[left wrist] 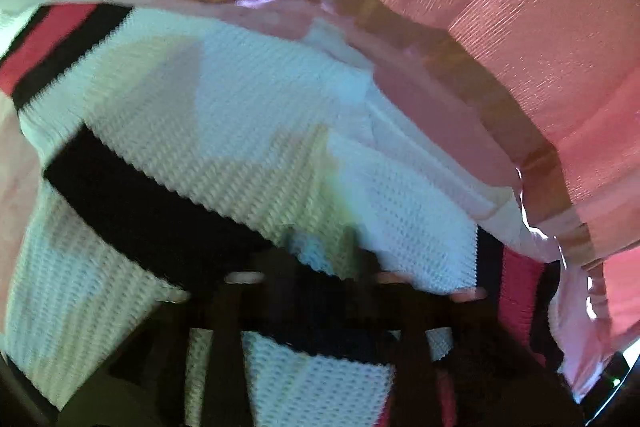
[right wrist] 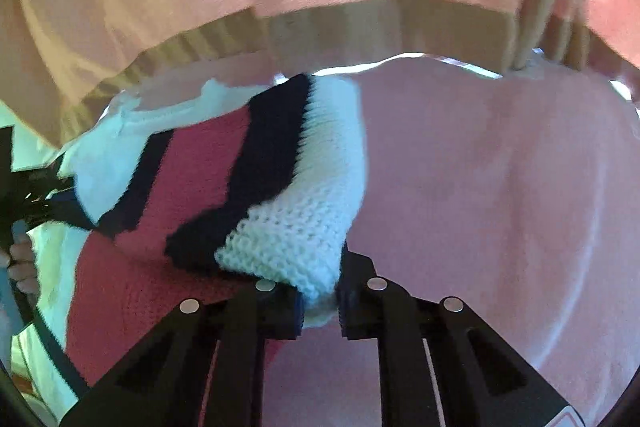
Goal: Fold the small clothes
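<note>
Jaws of the right gripper pinch the striped knit sweater cuff at six o'clock for folding; left gripper state unclear.

No text, label, brand, number or sign can be read in either view. In the right wrist view, a small pale patch with a red edge shows at about five o'clock on the black gripper body, cut off by the rim, and nothing on it is legible. In the left wrist view, a tiny green glow sits on a dark band at about four o'clock, with no characters to make out.
</note>
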{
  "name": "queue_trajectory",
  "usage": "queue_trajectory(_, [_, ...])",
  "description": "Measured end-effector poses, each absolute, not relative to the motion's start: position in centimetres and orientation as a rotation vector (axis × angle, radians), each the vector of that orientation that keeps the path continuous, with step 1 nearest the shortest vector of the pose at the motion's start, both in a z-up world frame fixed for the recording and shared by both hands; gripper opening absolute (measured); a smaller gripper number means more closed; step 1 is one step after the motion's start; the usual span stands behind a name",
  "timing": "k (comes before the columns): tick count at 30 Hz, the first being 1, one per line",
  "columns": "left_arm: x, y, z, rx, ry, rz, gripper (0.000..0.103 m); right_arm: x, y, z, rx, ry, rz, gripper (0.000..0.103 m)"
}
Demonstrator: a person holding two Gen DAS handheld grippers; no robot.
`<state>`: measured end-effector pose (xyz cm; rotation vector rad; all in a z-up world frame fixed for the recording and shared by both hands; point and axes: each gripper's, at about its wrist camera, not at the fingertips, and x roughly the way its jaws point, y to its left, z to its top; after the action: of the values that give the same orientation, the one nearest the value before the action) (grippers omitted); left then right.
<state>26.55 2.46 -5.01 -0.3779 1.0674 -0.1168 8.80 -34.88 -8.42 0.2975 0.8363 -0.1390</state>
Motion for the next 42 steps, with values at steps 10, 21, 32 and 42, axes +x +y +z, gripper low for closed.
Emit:
queue_trajectory(10, [25.2,0.2,-4.9,-0.381,1.036,-0.207,0.000,10.1,-32.1,-10.0,0.255,0.820,-0.150,0.059])
queue_trajectory(21, [26.9,4.5,-3.5,-0.423,1.010,-0.132,0.000,9.9,-34.5,-9.6,0.345,0.801,-0.173,0.029])
queue_trajectory(32, [25.7,-0.6,-3.0,-0.316,1.041,-0.217,0.044,10.3,-33.0,-9.9,0.300,0.797,-0.167,0.049])
queue_trajectory(42, [26.3,0.4,-2.7,-0.410,1.047,-0.190,0.069,10.0,-33.1,-9.9,0.309,0.788,-0.171,0.054])
